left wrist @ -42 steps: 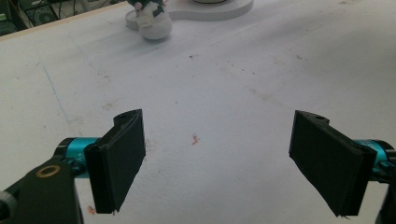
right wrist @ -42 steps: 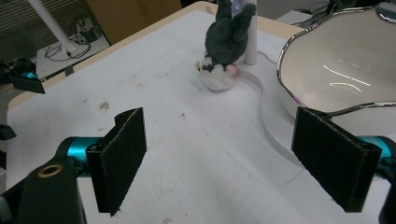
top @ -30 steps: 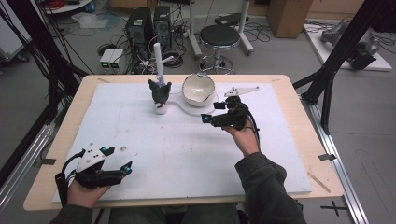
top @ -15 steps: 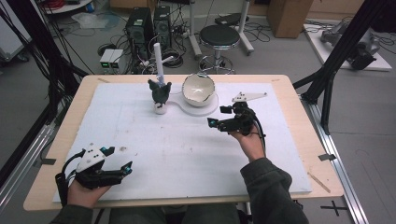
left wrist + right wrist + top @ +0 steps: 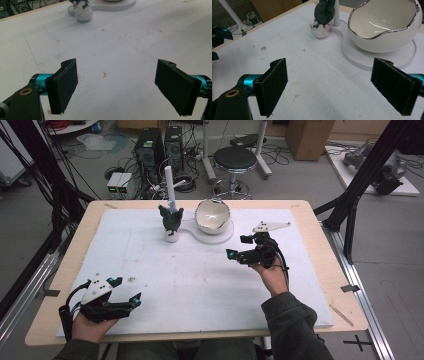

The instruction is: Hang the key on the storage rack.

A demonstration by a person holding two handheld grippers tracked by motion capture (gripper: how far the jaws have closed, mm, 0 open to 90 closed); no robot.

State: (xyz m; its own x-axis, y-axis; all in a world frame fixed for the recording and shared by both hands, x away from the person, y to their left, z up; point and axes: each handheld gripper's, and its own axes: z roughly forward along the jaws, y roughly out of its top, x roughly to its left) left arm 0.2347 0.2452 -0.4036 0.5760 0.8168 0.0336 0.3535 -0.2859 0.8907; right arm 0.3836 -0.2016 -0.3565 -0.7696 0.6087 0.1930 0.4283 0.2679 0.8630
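Right gripper (image 5: 237, 247) first: jaws spread wide, and they have just been opening, with nothing between the pads (image 5: 275, 82). It hangs just above the white foam sheet (image 5: 200, 285), right of the middle, pointing toward the left side of the table, the person's hand under it.

Just beyond it, toward the far edge, sits the white bowl (image 5: 212, 216) with its wavy silver rim, tilted on a round white base (image 5: 223, 233). In the right gripper view the bowl (image 5: 384, 25) lies ahead and to the right of the jaws, close but apart from them.

Beside the bowl, on its left, there's a small dark green soft toy (image 5: 171, 220) perched upright on a white ball, right against a thin white post (image 5: 170, 182) that rises from the base's narrow end. Gripper and toy are well apart.

Over to the left gripper (image 5: 127, 290) now: down at the near left corner of the sheet, jaws wide as well and holding nothing; between its pads (image 5: 63, 85) there is bare, slightly stained foam.

The sheet covers most of the wooden table (image 5: 325, 265). Past its far edge stand a black stool (image 5: 242, 159) and computer towers (image 5: 160, 145) among cables on the floor.
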